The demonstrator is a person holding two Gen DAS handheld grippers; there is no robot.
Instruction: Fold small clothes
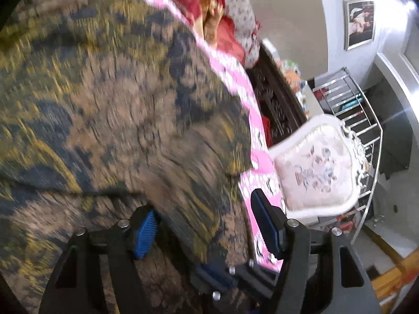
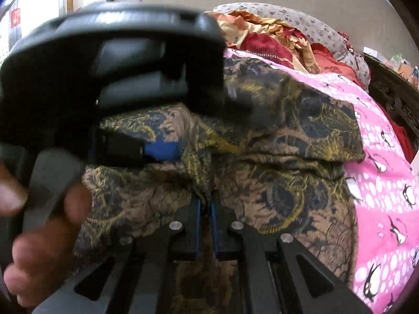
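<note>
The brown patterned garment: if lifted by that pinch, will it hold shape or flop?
The brown patterned garment will likely flop: it already creases and drapes over the pink sheet. Probably light, since the right gripper bunches a thin fold.

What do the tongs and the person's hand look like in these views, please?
Both tongs are matte black, with angular arms that have triangular cut-outs and silver round bolt heads. The left tongs carry ribbed blue pads; the right tongs have thin blue pad edges. A bare hand shows, no sleeve or cables visible.
</note>
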